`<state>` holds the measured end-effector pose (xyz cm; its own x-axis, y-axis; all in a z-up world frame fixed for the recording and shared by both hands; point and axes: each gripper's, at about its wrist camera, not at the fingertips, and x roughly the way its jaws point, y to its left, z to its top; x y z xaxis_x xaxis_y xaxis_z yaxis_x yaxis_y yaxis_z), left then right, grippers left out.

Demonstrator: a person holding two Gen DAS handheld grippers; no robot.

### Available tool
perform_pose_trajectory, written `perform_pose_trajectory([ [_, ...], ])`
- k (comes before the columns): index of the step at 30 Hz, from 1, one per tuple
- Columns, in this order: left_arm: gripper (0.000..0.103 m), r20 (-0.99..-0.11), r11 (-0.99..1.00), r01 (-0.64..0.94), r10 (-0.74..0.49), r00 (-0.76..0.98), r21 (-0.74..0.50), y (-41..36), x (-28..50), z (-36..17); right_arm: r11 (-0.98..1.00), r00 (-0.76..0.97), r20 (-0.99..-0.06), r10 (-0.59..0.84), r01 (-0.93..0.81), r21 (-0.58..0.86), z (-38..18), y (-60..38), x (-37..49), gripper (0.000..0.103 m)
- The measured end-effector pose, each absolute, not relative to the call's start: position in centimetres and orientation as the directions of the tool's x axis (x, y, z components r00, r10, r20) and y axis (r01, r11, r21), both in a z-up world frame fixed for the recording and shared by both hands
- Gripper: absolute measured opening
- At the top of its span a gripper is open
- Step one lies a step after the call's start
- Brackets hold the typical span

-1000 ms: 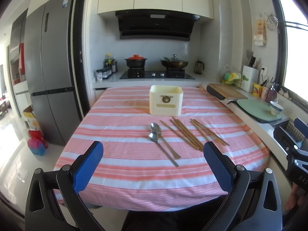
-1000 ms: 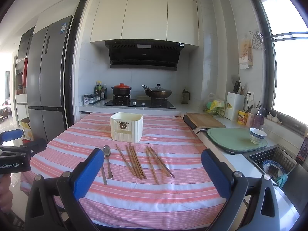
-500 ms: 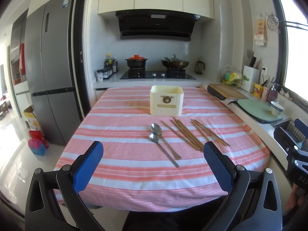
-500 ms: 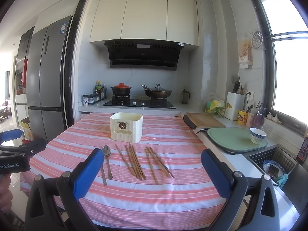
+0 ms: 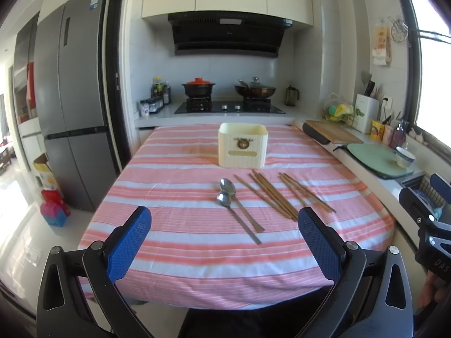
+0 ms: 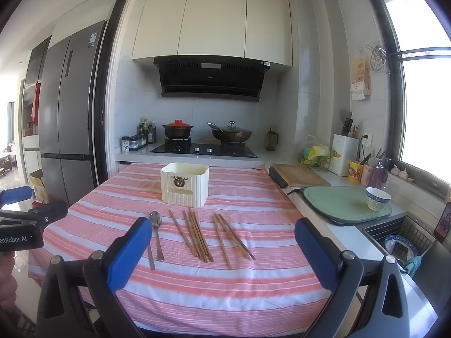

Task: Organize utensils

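Note:
Two metal spoons (image 5: 227,190) lie side by side on the pink striped tablecloth (image 5: 174,186), handles toward me. Several wooden chopsticks (image 5: 272,194) lie in loose groups to their right. A cream utensil holder (image 5: 243,148) stands upright behind them. My left gripper (image 5: 224,242) is open and empty, held at the table's near edge. My right gripper (image 6: 220,249) is open and empty, also near the front edge; the spoons (image 6: 155,221), the chopsticks (image 6: 197,235) and the holder (image 6: 184,184) lie ahead of it.
A counter runs along the table's right side with a wooden board (image 6: 300,174), a green mat (image 6: 341,204), a bowl (image 6: 377,198) and a sink (image 6: 403,242). A stove with pots (image 5: 228,91) is behind the table. A fridge (image 5: 70,98) stands at left.
The left wrist view has shifted very slightly. Both grippers stay open and nothing on the table has moved.

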<state>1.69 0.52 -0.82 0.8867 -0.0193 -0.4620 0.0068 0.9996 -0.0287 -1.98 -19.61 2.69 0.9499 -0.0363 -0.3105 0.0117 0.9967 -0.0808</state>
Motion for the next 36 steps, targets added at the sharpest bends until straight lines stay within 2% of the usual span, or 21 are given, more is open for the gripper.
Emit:
perform_pose_trajectory([
  [9, 0.103, -0.485, 1.000, 0.002, -0.013, 0.874, -0.024, 0.3, 2.6, -1.3, 0.997, 0.946, -0.322, -0.035, 0.011, -0.078, 2.5, -19.7, -1.5, 0.103],
  [18, 0.103, -0.487, 0.999, -0.045, 0.047, 0.872, 0.016, 0.1, 6.2, -2.3, 0.997, 0.938, -0.341, -0.055, 0.032, -0.074, 1.6, -20.7, -0.4, 0.103],
  [21, 0.103, -0.525, 0.998, -0.065, 0.066, 0.848, 0.020, 0.1, 9.7, -4.5, 0.996, 0.931, -0.356, -0.078, 0.056, -0.071, 1.0, -21.5, 0.4, 0.103],
  [30, 0.102, -0.734, 0.989, -0.132, 0.043, 0.678, -0.064, 1.1, 21.1, -13.4, 0.987, 0.895, -0.416, -0.163, 0.144, -0.075, -1.6, -25.1, 3.3, 0.103],
  [36, 0.102, -0.796, 0.981, -0.191, 0.089, 0.599, -0.034, 0.7, 25.5, -17.1, 0.979, 0.866, -0.458, -0.200, 0.191, -0.067, -3.0, -27.7, 5.9, 0.103],
])
